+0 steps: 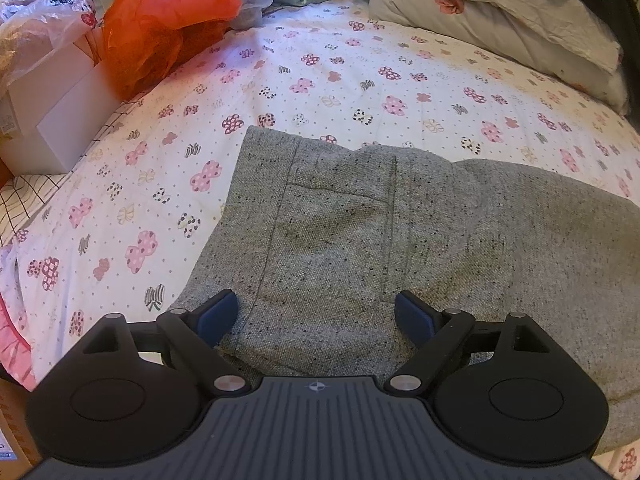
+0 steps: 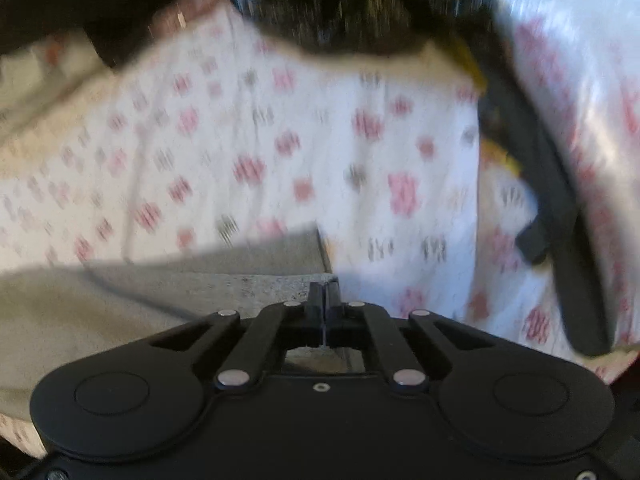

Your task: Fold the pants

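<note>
Grey speckled pants (image 1: 360, 220) lie flat on the bow-print bed sheet (image 1: 320, 80), a back pocket facing up. My left gripper (image 1: 316, 298) hovers just over them with its blue pads (image 1: 218, 316) spread wide apart and nothing pinched between them. The right wrist view is blurred. There the right gripper (image 2: 324, 286) has its jaws pressed together at the far right corner of the pants (image 2: 160, 300), and the speckled edge of the cloth runs up into the fingertips.
An orange plastic bag (image 1: 168, 20), a white box (image 1: 60, 112) and other bags crowd the bed's far left. A pale pillow (image 1: 500, 20) lies far right. In the right wrist view a black strap-like object (image 2: 560, 208) lies on the sheet at right, and a dark blurred mass (image 2: 340, 4) sits beyond.
</note>
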